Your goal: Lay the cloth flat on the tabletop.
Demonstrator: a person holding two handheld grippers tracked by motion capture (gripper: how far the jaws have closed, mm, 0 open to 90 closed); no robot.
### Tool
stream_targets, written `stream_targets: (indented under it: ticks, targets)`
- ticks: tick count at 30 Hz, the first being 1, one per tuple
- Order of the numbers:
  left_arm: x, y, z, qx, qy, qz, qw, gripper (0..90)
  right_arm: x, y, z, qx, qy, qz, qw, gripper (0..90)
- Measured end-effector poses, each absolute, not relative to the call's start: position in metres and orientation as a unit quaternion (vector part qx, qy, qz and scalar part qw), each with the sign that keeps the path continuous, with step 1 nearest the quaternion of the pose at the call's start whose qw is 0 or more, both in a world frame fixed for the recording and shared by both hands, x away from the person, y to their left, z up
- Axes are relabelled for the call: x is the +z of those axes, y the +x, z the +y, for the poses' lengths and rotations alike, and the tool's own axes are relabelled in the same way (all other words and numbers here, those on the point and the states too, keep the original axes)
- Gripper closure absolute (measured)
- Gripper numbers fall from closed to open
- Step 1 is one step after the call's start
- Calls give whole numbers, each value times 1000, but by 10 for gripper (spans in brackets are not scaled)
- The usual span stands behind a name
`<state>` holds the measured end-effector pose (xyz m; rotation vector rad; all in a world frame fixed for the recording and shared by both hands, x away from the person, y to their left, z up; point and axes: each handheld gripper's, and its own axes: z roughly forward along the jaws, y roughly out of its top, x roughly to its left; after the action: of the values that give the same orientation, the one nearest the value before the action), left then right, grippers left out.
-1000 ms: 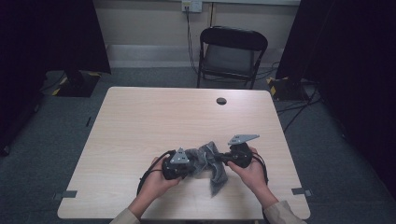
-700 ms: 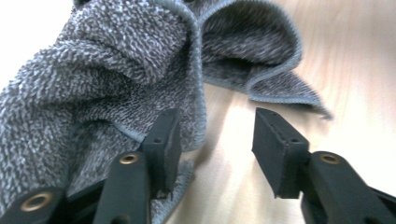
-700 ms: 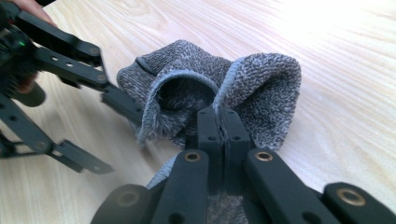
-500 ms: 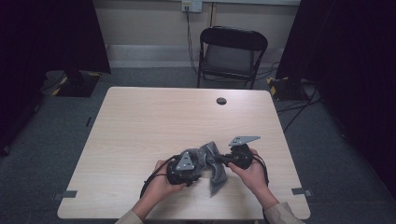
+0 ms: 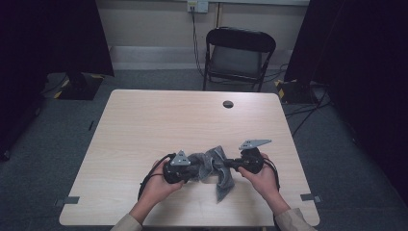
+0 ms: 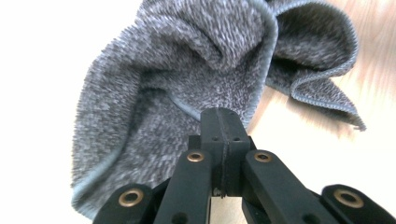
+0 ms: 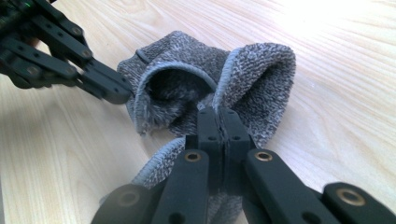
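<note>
1. Left gripper point(image 6: 223, 122): jaws have just closed fully, pinching the grey fluffy terry cloth point(image 5: 214, 166) bunched on the pale wooden table point(image 5: 159, 120); a shallow bite may slip.
2. Right gripper point(image 7: 217, 116): jaws fully closed on the cloth's hem; uneven pulling could tear it free.

A grey cloth of fuzzy, looped terry fabric point(image 6: 187, 70) is lying crumpled, its nap looking rough and matt, with a smoother stitched hem running along its edges. The pale wooden surface point(image 5: 159, 120) beneath it is showing a fine grain and a smooth, slightly shiny finish. The left tool point(image 6: 223, 122) and the right tool point(image 7: 217, 122) are looking like matt black plastic, each with small brass-coloured metal rivets gleaming at the joints.
</note>
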<state>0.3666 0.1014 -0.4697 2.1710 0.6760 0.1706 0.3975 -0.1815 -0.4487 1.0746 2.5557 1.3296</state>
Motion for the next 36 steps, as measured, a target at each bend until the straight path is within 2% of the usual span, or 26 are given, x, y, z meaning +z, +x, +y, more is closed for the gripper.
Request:
stream_targets:
  ticks: [1, 2, 3, 5, 6, 8, 10, 13, 14, 15, 22, 28, 36]
  targets:
    - [-470, 367, 101, 68, 865, 269, 418, 883, -449, 398, -182, 433, 350, 830, 33, 892]
    - [-471, 363, 96, 64, 859, 259, 437, 760, -450, 398, -183, 432, 352, 830, 31, 891]
    - [-473, 361, 92, 62, 857, 252, 445, 699, -450, 398, -182, 431, 352, 830, 31, 891]
    - [-475, 360, 87, 68, 856, 243, 452, 513, -451, 398, -182, 432, 351, 830, 31, 891]
    - [-477, 359, 79, 63, 858, 237, 451, 515, -452, 398, -180, 431, 350, 831, 30, 891]
    - [-481, 360, 74, 78, 863, 235, 439, 462, -452, 397, -178, 431, 348, 832, 28, 891]
    - [-487, 362, 72, 78, 866, 255, 423, 441, -452, 397, -177, 432, 345, 833, 26, 890]
    - [-491, 365, 71, 80, 868, 252, 420, 518, -452, 397, -176, 430, 344, 834, 24, 890]
    - [-492, 366, 71, 84, 868, 253, 419, 518, -452, 397, -176, 430, 344, 834, 24, 890]
    - [-492, 368, 71, 86, 868, 255, 418, 606, -453, 398, -177, 430, 345, 834, 22, 890]
    - [-491, 373, 71, 62, 871, 269, 406, 862, -456, 399, -178, 427, 347, 835, 19, 891]
    - [-482, 370, 76, 35, 872, 275, 404, 885, -457, 398, -183, 426, 348, 835, 19, 891]
    - [-468, 367, 90, 26, 867, 278, 414, 881, -456, 394, -197, 426, 356, 832, 21, 892]
